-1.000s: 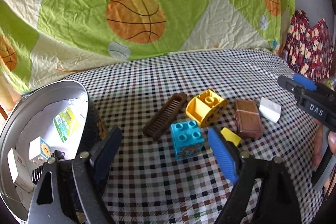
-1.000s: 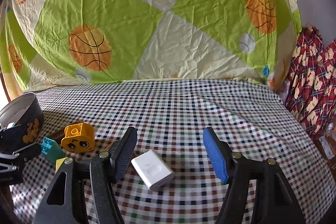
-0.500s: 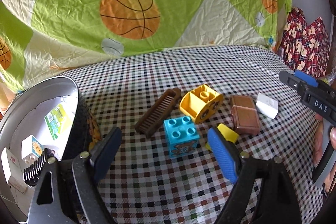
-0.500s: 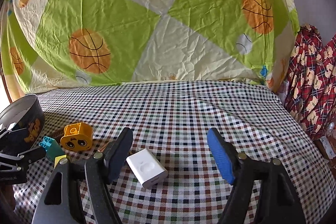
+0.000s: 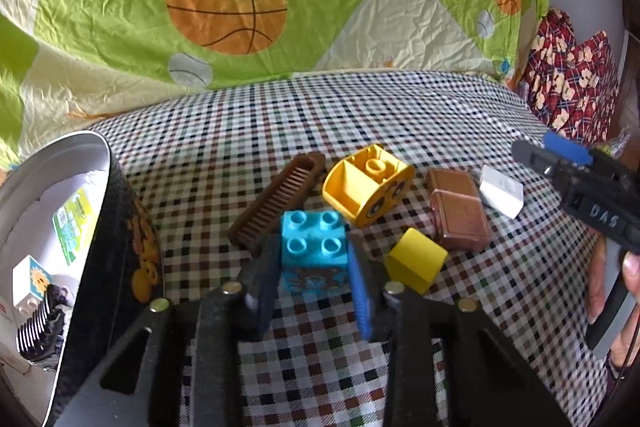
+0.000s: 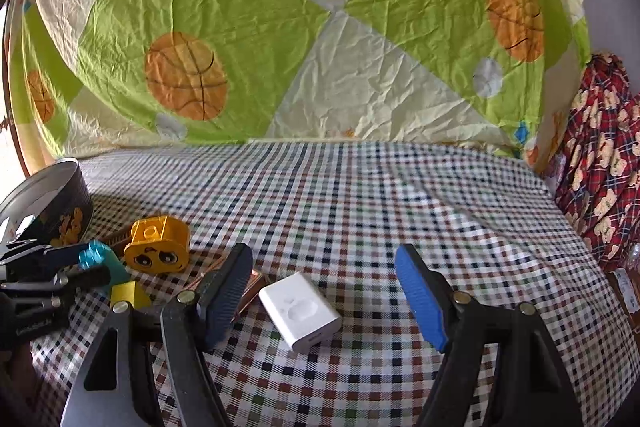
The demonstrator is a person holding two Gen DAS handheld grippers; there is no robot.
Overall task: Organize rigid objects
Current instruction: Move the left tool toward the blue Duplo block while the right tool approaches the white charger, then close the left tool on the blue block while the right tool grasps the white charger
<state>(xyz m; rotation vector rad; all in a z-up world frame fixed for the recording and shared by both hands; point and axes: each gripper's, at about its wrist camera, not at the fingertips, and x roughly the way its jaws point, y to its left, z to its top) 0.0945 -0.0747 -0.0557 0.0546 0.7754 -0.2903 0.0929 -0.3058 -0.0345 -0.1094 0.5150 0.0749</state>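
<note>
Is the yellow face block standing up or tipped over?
Tipped over. The yellow face block lies on its side, hollow underside showing, face pointing sideways.

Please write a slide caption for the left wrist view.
Left gripper closed on blue toy brick beside round tin.

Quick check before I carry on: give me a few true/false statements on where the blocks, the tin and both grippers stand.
1. The left gripper is closed on the blue block. True; its jaws have just been closing.
2. The right gripper grips the white block. False: the block lies between open pads.
3. The yellow face block is inside the tin. False: it sits on the checked cloth.
4. The brown comb lies outside the tin. True.
</note>
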